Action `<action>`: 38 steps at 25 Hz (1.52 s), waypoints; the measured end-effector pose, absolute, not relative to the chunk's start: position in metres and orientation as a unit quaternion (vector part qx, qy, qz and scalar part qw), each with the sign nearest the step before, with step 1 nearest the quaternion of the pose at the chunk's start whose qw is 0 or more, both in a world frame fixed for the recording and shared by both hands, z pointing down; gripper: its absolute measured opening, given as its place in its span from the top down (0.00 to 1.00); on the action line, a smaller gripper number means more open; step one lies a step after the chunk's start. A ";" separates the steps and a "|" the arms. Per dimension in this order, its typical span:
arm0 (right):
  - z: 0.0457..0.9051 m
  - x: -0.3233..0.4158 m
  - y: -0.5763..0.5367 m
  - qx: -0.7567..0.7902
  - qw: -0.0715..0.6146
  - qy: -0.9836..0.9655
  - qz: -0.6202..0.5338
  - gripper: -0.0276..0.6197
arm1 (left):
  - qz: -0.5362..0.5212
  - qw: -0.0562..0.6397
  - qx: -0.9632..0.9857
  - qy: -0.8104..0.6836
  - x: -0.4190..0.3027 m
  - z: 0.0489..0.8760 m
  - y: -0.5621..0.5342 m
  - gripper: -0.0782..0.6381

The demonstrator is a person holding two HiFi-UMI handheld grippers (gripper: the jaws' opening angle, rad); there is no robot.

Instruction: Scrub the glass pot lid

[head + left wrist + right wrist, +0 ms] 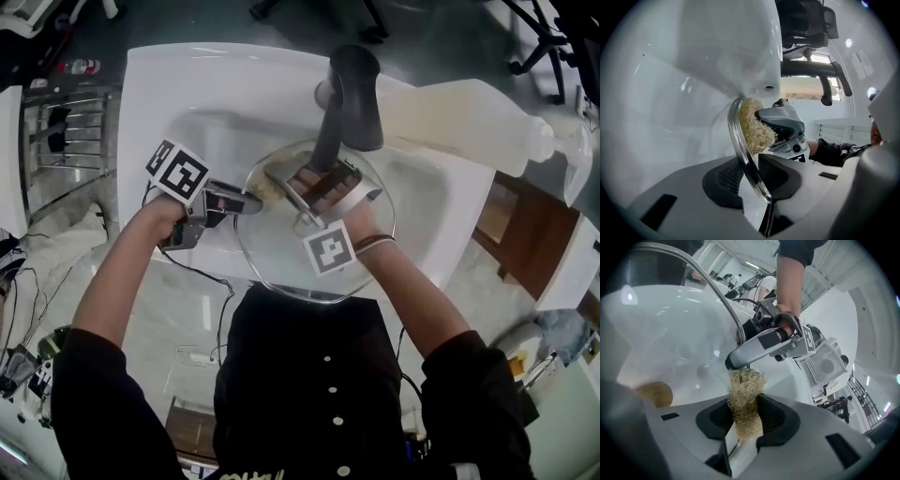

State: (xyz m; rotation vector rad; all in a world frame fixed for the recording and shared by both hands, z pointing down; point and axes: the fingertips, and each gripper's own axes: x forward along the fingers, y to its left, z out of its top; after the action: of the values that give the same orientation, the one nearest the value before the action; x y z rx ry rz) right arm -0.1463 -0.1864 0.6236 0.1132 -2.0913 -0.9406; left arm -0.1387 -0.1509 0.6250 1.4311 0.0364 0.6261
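The glass pot lid [281,253] is held over the white sink [187,84], near the person and just below the dark faucet [347,103]. It stands on edge and is tilted, not lying in the basin.

The left gripper [248,202] has the lid by its left rim. In the left gripper view the metal rim [743,150] runs between the 2 jaws of this gripper [752,173], and both pads close on it, so the lid hangs from this 1 grip only. The right gripper [286,187] comes over the lid from the near side. Its jaws [745,416] are clamped on a pale fibrous scrubber [745,390], whose free end sticks out to the glass.

The scrubber [752,124] lies against the face of the lid close to the left rim, just beside the tip of the left gripper [733,362]. So the step in hand is, I think, the scrubbing of the glass near the held edge.

To do it well, the right gripper should press only lightly, because the rim can turn or slip between the left pads. The strokes should go away from the left jaws toward the middle and the far right edge, which look not reached yet. The lid should stay over the basin, clear of the faucet.
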 end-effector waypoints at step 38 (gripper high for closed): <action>0.624 0.012 -0.118 -0.167 0.488 -0.782 -0.350 0.74 | 0.270 0.721 0.638 -0.013 -0.141 0.622 -0.155 0.73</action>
State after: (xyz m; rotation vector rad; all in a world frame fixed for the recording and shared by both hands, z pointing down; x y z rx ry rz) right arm 0.0120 -0.1179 0.6242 -0.4069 -1.9015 -0.8519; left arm -0.1409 -0.1546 0.6216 1.4091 -0.0284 0.5955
